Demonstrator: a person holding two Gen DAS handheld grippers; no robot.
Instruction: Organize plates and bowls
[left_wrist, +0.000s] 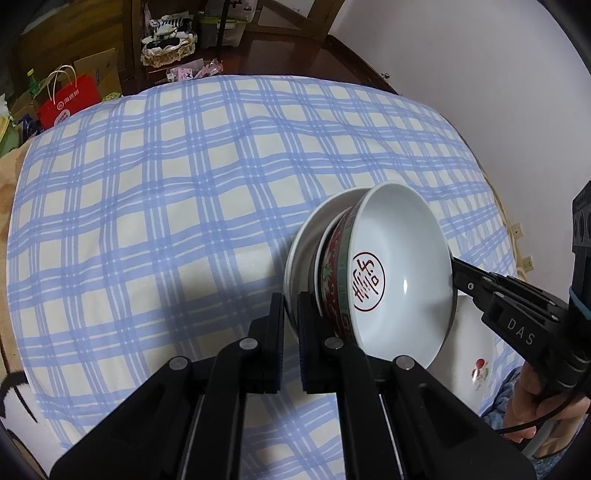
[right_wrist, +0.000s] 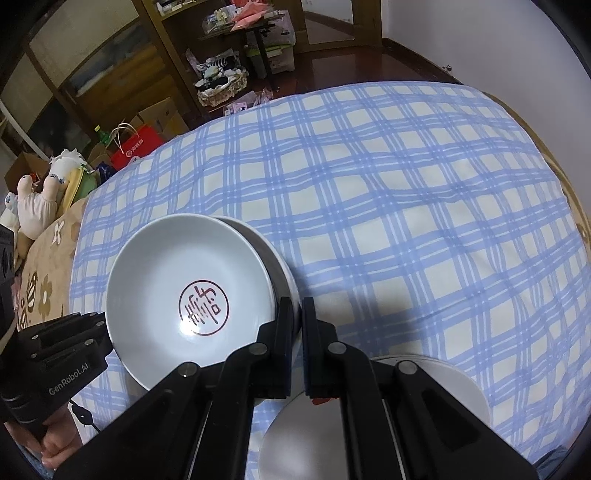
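Note:
Two nested bowls hang tilted above the blue checked cloth (left_wrist: 166, 184). The inner bowl (left_wrist: 402, 273) is white inside with a red round seal and has a red and green pattern outside. It sits in a plain white bowl (left_wrist: 306, 236). My left gripper (left_wrist: 291, 310) is shut on the white bowl's rim on the left side. My right gripper (right_wrist: 297, 314) is shut on the white bowl's (right_wrist: 282, 269) rim on the opposite side, beside the seal bowl (right_wrist: 192, 291). Each gripper shows in the other's view: right (left_wrist: 456, 275), left (right_wrist: 105, 325).
A white plate (right_wrist: 469, 384) with a small red and green motif (left_wrist: 478, 369) lies on the cloth under the right gripper. Beyond the cloth's far edge stand dark wooden furniture, a basket (left_wrist: 166, 51), a red paper bag (left_wrist: 70, 99) and soft toys (right_wrist: 40, 192).

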